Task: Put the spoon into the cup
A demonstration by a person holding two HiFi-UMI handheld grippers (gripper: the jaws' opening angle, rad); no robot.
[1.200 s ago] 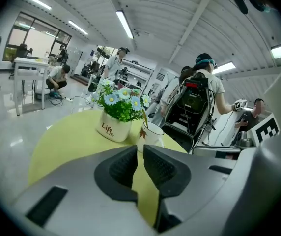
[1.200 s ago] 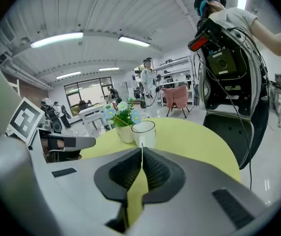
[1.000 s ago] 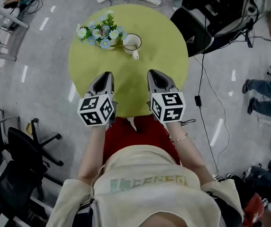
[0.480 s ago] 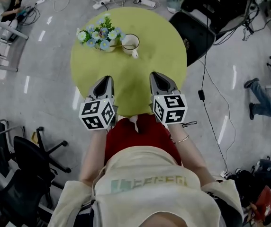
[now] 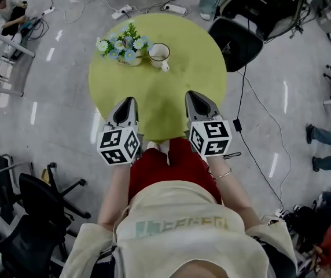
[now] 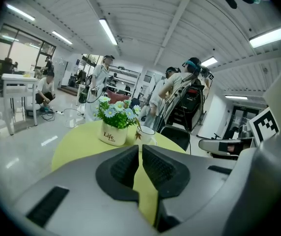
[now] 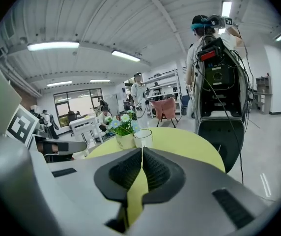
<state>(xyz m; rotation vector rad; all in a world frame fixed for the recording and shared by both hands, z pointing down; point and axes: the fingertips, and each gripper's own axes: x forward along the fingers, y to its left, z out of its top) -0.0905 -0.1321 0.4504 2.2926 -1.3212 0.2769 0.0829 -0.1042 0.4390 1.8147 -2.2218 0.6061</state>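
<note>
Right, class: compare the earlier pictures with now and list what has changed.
Hardly anything. The left tool and right tool stay shut and empty over the table's near edge; only the view drifts a little. Nothing grasped or released. Cup and flowers unmoved.

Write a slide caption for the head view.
Left gripper and right gripper hover shut and empty over the near edge of a table; a cup and flower pot stand at its far side.

Yellow-green table (image 5: 180, 88), white cup (image 5: 160, 53), blue and white flowers (image 5: 122, 41).
</note>
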